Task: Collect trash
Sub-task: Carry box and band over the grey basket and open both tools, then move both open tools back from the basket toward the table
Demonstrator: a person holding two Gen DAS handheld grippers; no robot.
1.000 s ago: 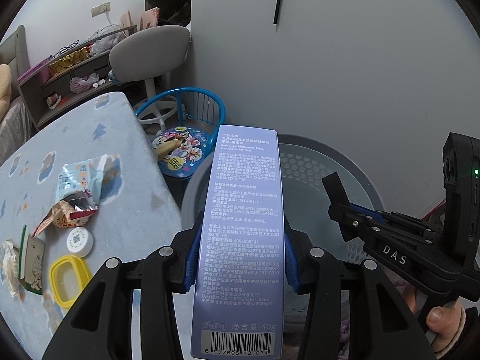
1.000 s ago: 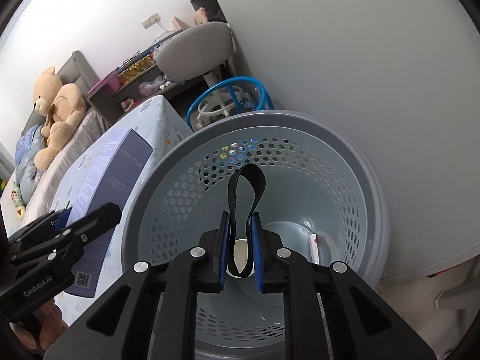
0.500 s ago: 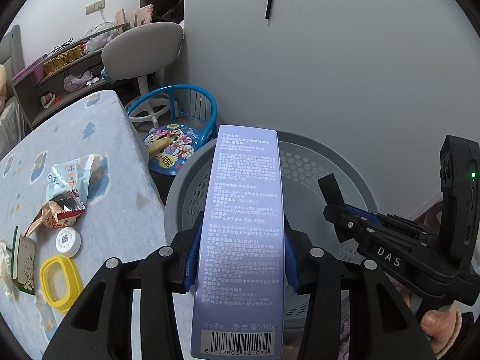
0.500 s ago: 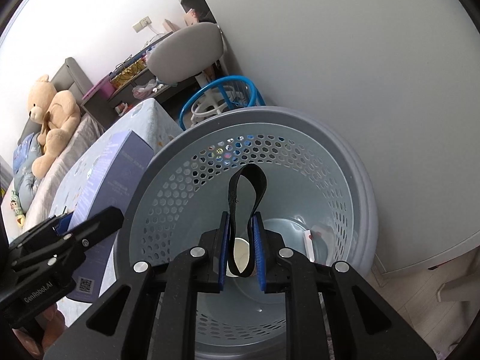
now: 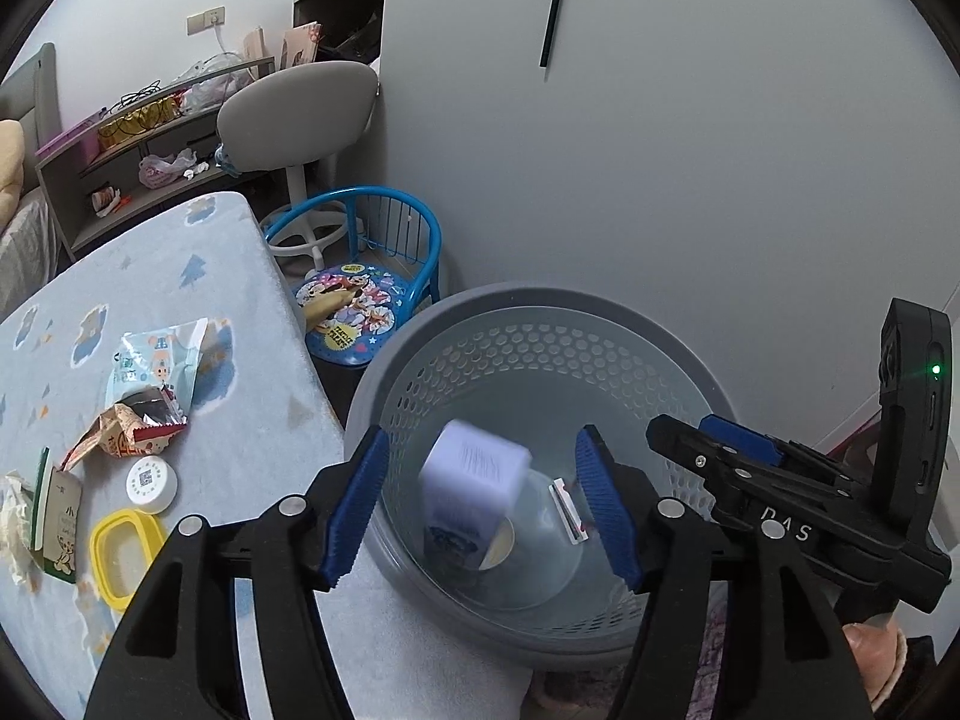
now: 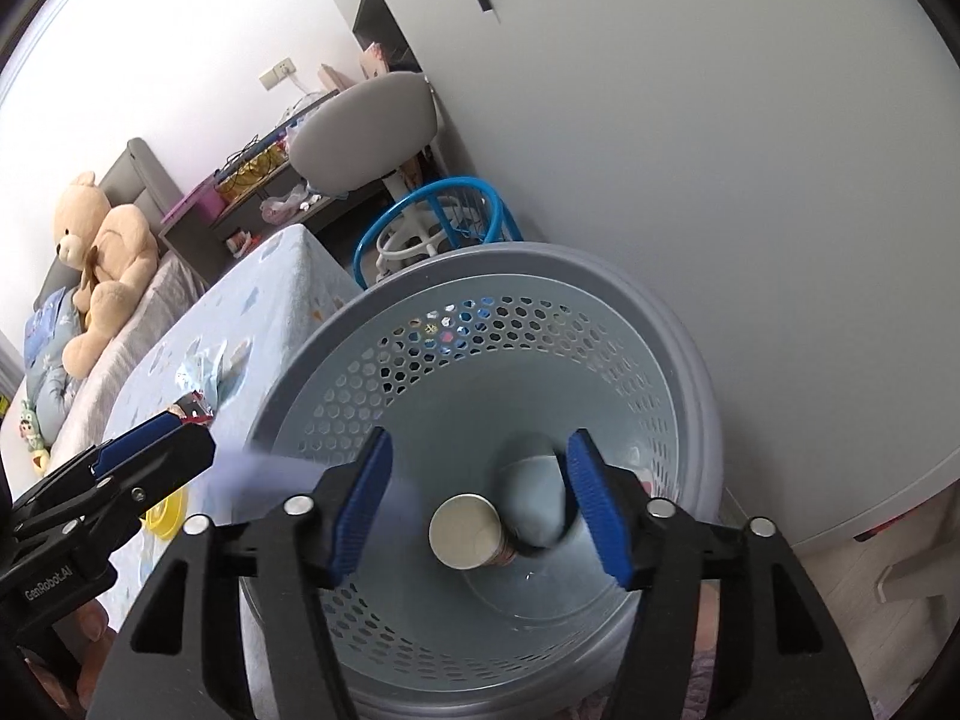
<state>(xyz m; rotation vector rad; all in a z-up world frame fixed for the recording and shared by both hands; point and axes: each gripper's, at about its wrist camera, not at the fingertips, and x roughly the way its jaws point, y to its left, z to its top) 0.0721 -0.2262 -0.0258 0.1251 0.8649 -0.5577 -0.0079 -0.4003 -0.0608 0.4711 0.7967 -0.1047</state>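
My left gripper (image 5: 480,450) hangs over the grey perforated basket (image 5: 540,300), its jaws opening with nothing pressed between the pads. Below them a lavender carton (image 5: 474,480) drops blurred into the basket. My right gripper (image 6: 480,438) is over the same basket (image 6: 660,312), jaws also opening. A black strap loop (image 6: 561,516) falls blurred beneath it, beside a small can (image 6: 465,531) lying on the bottom. Each gripper shows in the other's view: the right gripper (image 5: 684,429) and the left gripper (image 6: 180,426).
On the blue-patterned table (image 5: 240,276) to the left lie crumpled wrappers (image 5: 144,420), a pale blue packet (image 5: 159,360), a white round lid (image 5: 151,483), a yellow ring (image 5: 123,546) and a green-white packet (image 5: 57,516). A blue child's chair (image 5: 360,276) and the grey wall stand behind the basket.
Both grippers have let go. The left jaws widened and the lavender carton slid out downward. The right jaws went from shut on the black strap to wide apart, and the strap dropped.
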